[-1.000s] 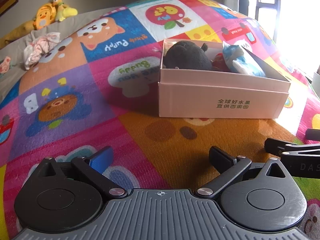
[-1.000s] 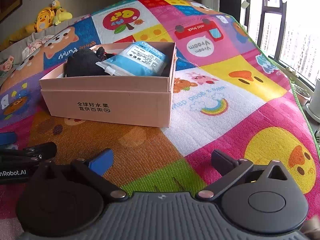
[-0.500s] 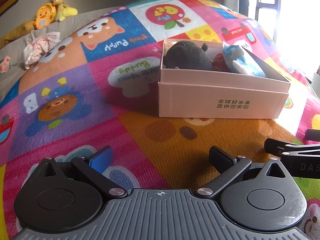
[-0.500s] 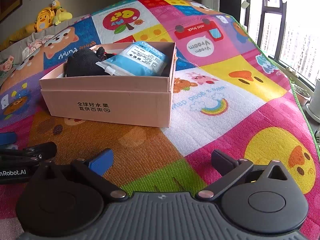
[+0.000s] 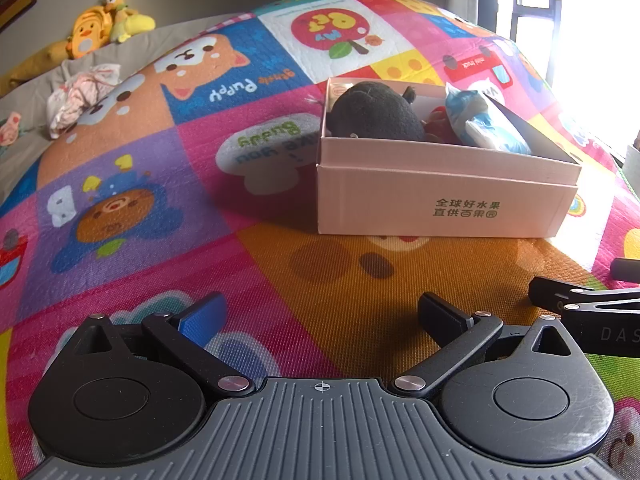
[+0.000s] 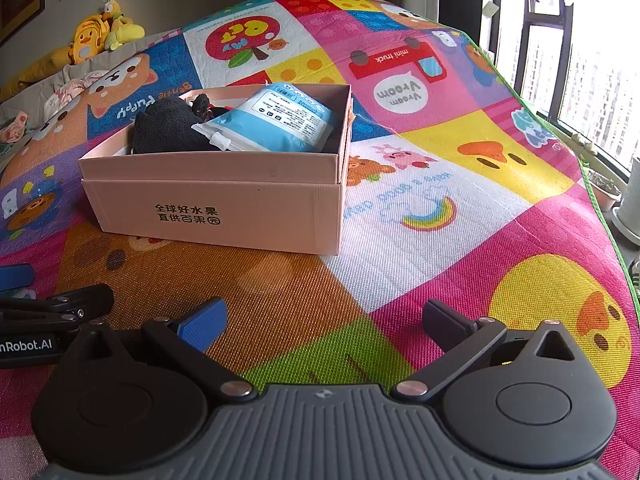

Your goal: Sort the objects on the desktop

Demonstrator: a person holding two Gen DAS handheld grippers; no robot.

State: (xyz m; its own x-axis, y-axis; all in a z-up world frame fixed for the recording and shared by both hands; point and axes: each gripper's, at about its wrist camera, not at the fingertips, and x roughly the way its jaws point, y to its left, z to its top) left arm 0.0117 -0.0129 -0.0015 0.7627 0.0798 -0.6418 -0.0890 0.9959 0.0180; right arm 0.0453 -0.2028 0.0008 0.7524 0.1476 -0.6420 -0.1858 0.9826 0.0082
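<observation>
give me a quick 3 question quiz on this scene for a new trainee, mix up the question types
1. True or false: the pink box on the play mat is empty.
2. Multiple choice: which item lies at the window end of the box? A) black plush toy B) blue and white pouch C) yellow duck plush
3. Short answer: are the left gripper and right gripper open or shut, and is either holding anything?

Key
1. False; things lie inside it.
2. B
3. Both open, with nothing between the fingers.
</observation>
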